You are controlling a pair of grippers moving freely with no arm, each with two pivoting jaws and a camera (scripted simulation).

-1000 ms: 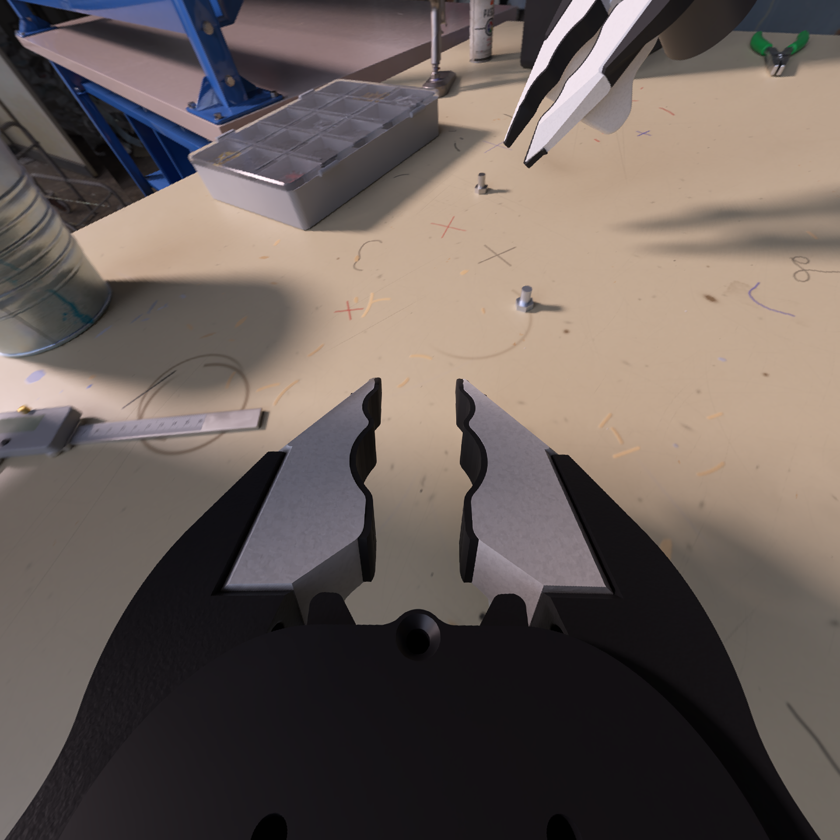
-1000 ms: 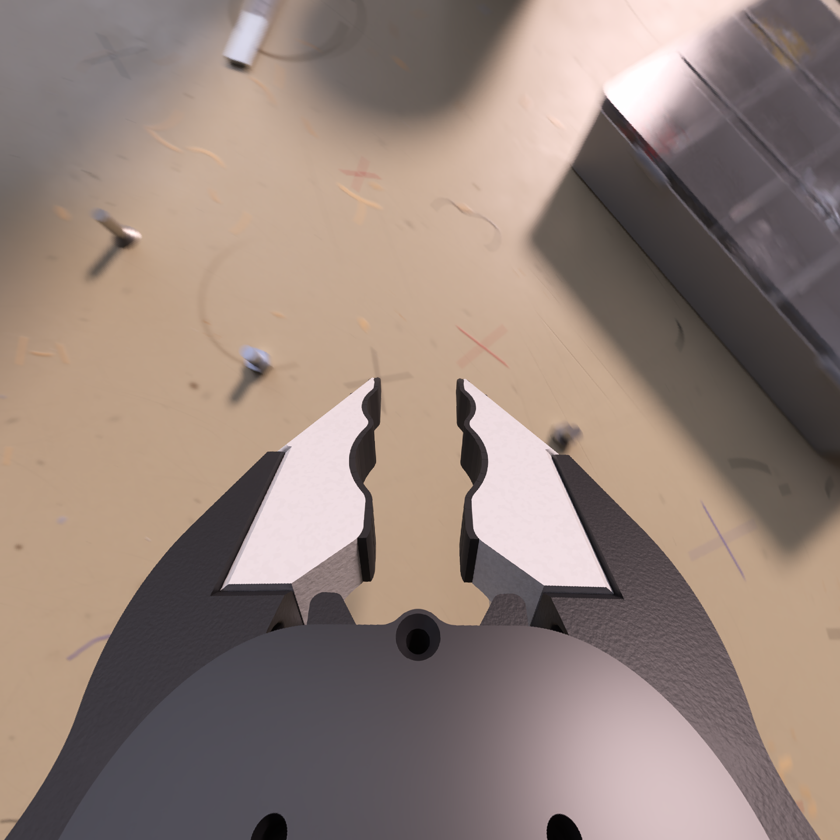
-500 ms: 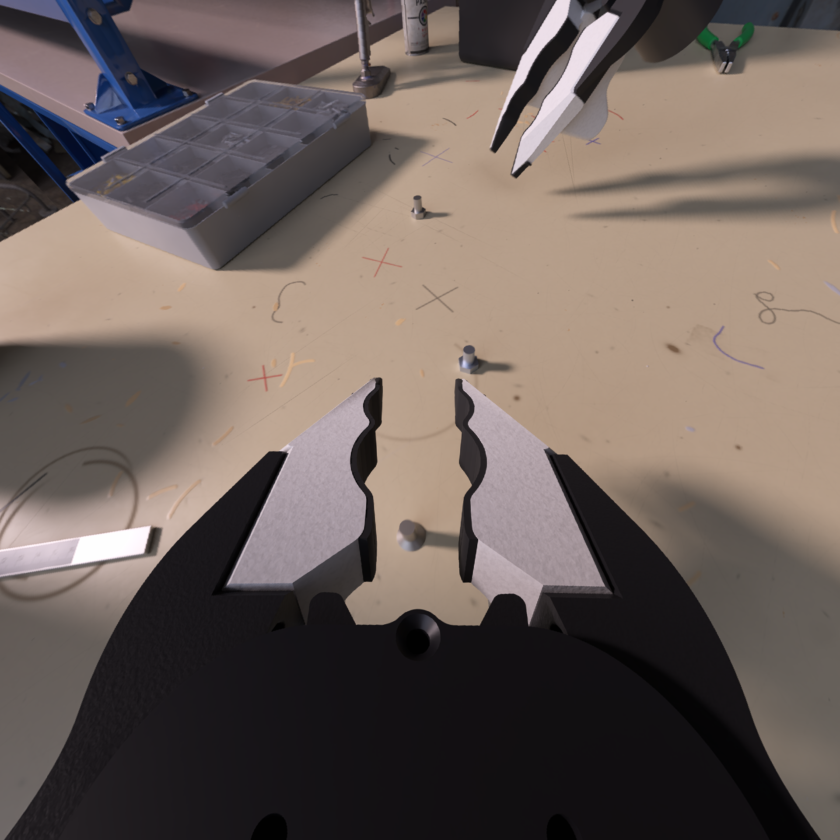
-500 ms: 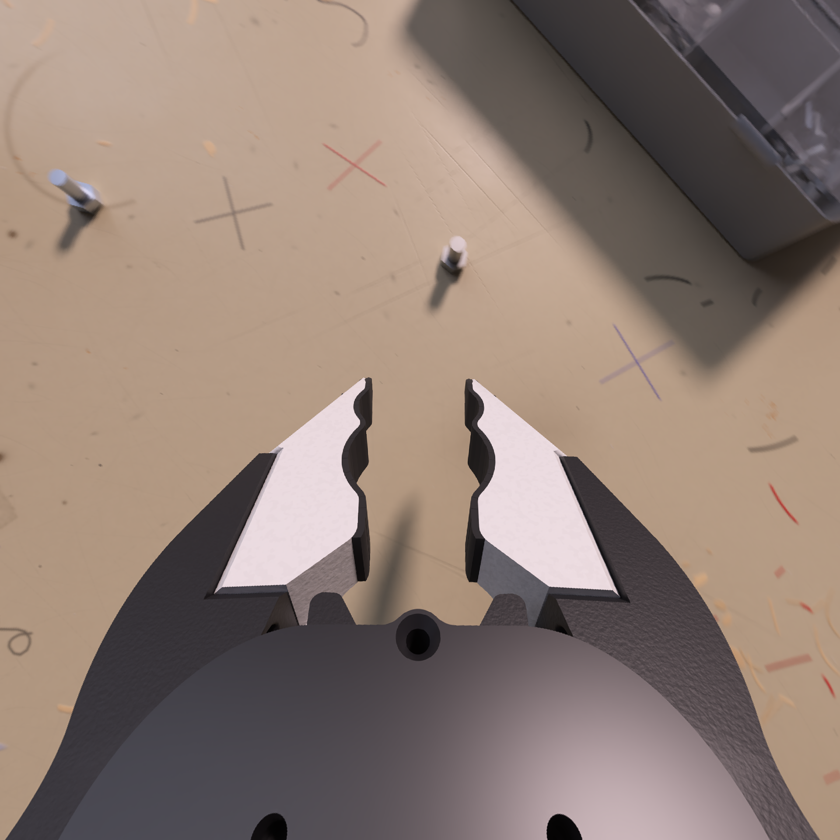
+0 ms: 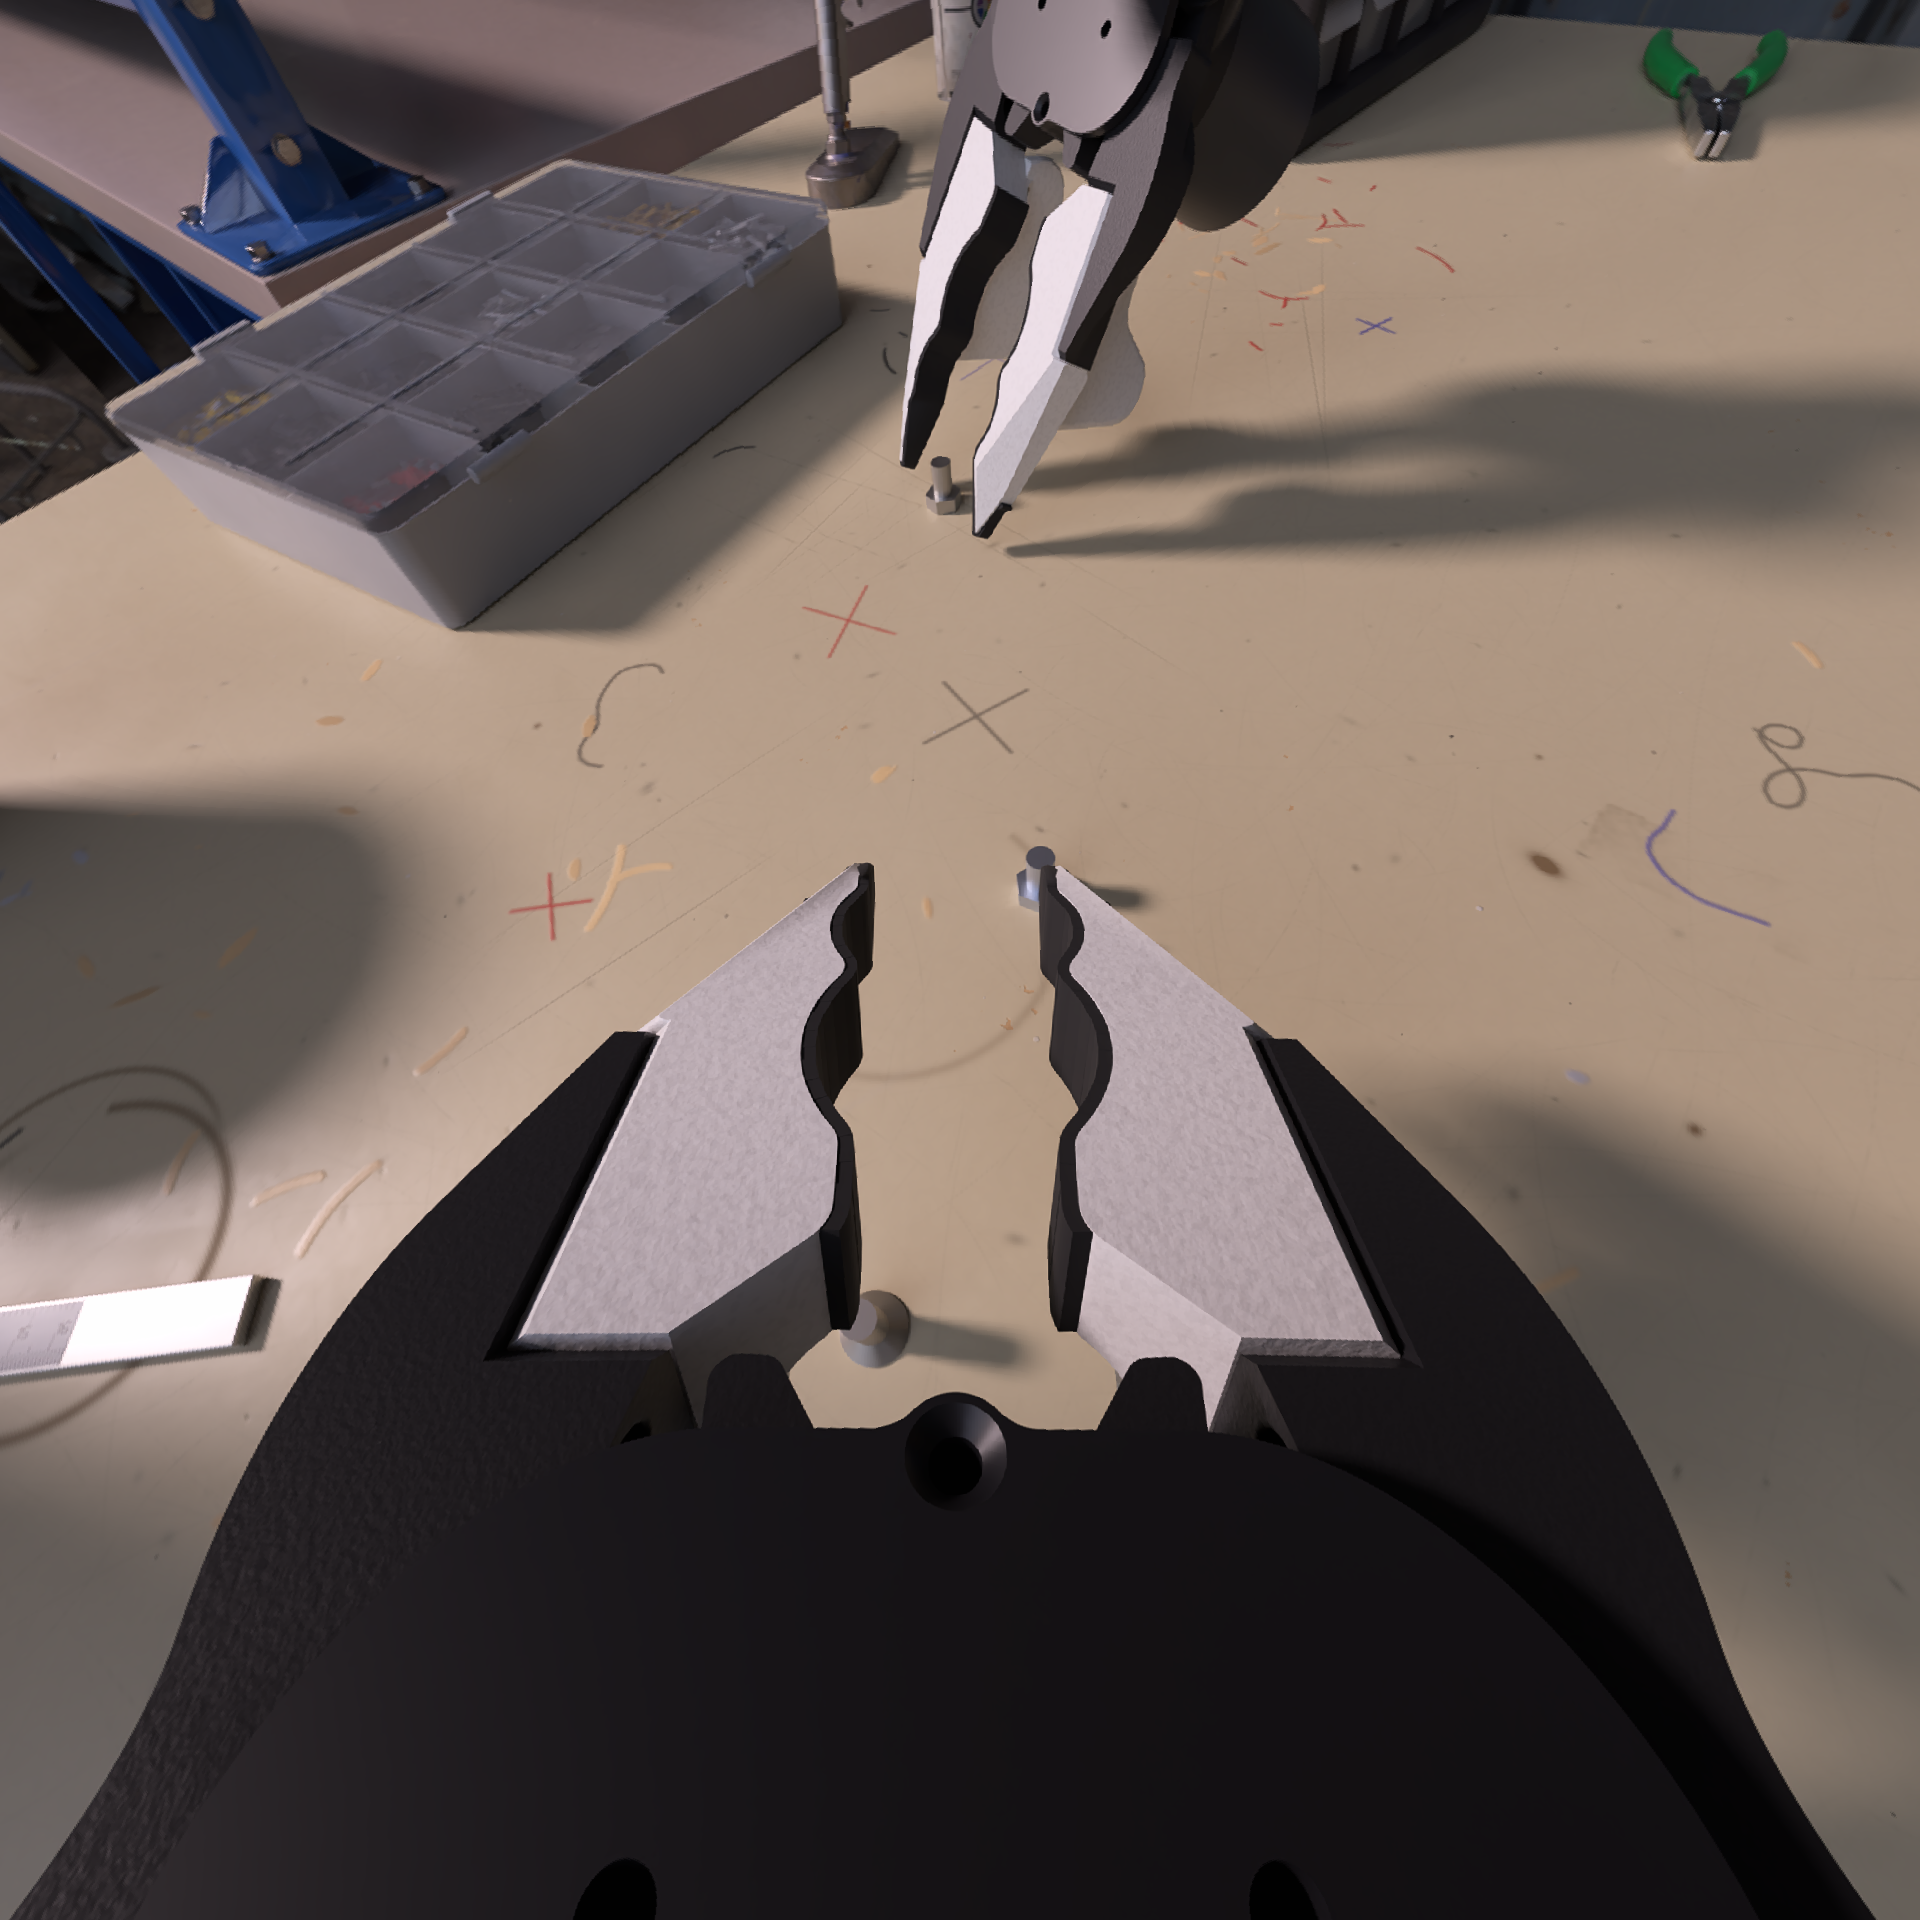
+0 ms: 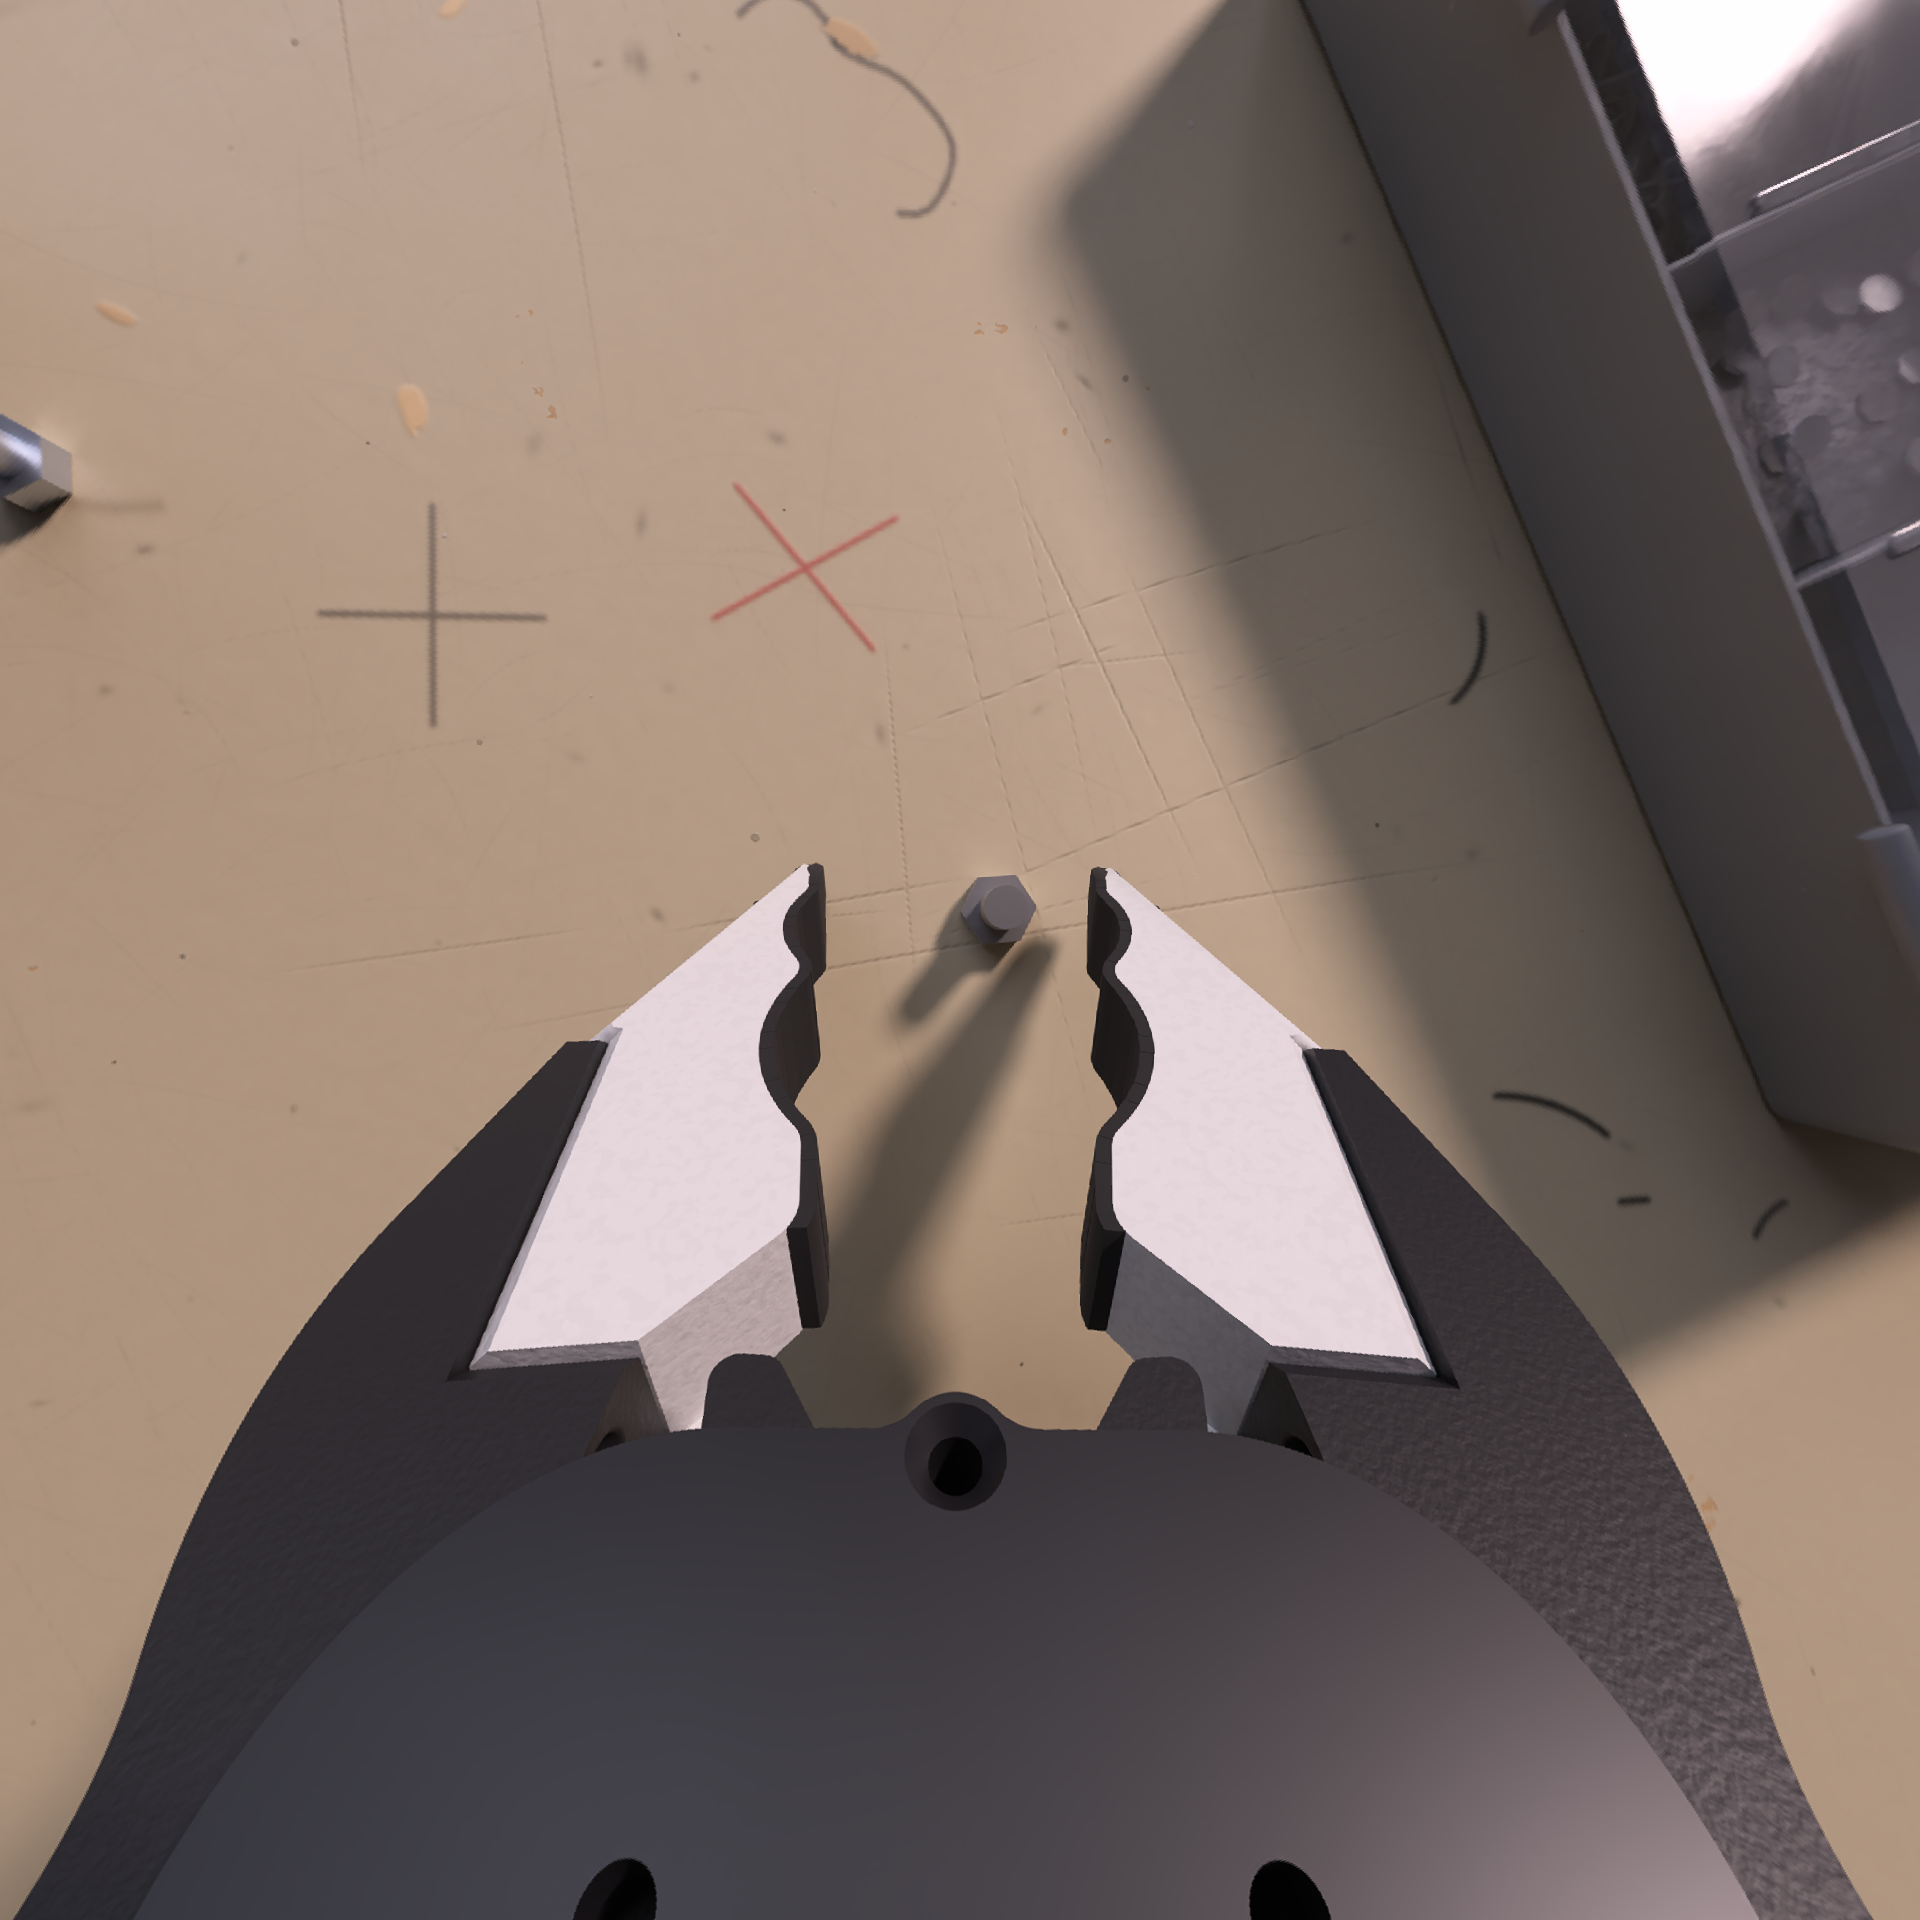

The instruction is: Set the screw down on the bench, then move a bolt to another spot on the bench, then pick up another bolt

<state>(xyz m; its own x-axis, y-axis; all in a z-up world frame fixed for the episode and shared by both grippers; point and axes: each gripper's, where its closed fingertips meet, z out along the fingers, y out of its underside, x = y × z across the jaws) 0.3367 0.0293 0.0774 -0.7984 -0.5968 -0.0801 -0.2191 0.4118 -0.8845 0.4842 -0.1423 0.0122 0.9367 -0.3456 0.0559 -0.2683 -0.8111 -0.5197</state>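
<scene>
Presently the right gripper (image 6: pixel 956 894) points steeply down at the counter (image 6: pixel 312 935), jaws apart, empty, straddling an upright hex bolt (image 6: pixel 997 908). Left gripper (image 5: pixel 956 883) likewise parted, empty; its finger (image 5: pixel 1164 1091) partly hides a second bolt (image 5: pixel 1035 873), seemingly untouched.

The surface (image 5: pixel 1351 665) is a beige bench top marked with pen crosses, scribbles and scattered chips. A grey compartment box (image 5: pixel 499 384) with a clear lid rests on it. Near the box's right end, a hex bolt (image 5: pixel 940 488) stands head-down. Farther from the box stand a second bolt (image 5: pixel 1032 878) and a small screw (image 5: pixel 876 1330). Well to the box's right lie green-handled pliers (image 5: pixel 1714 88). A steel rule (image 5: pixel 135 1325) lies nearer the camera than the box.
</scene>
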